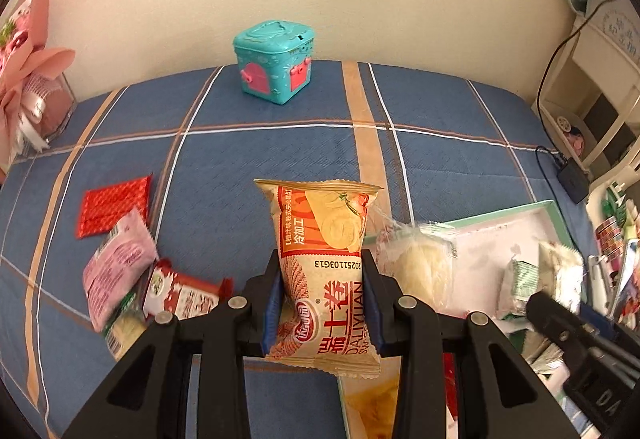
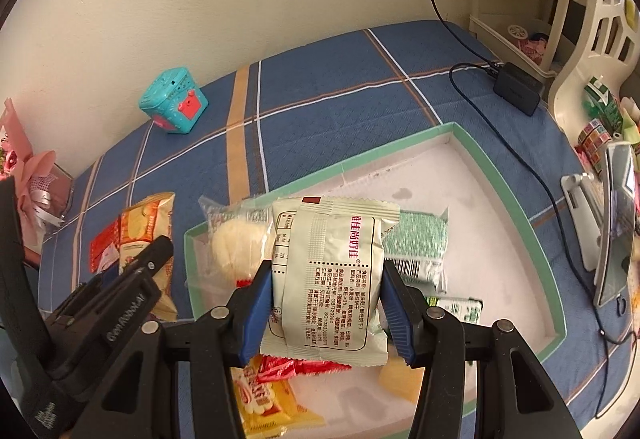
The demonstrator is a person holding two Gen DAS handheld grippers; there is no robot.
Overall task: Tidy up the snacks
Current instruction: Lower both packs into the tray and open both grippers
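Two snacks are being carried at once. An orange swiss-roll packet [image 1: 324, 275] is clamped in the narrowly closed left tool [image 1: 324, 291] above the blue plaid surface [image 1: 280, 159], just beside the green-rimmed tray [image 2: 472, 147]. A cream biscuit packet [image 2: 332, 275] is gripped in the partly closed right tool [image 2: 326, 303] over the tray. Lowering and release inside the tray appear to be called for next. Three packets are counted still loose on the surface at left: one red [image 1: 114, 211], one pink [image 1: 118, 263], one red-and-white [image 1: 180, 295].

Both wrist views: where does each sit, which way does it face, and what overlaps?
Left wrist: on the left gripper, angled down at the bed, shut on an orange snack pack; the right gripper shows at right.
Right wrist: on the right gripper, over the green-rimmed tray, gripping a white snack pack.
Shared: teal toy box, tray.
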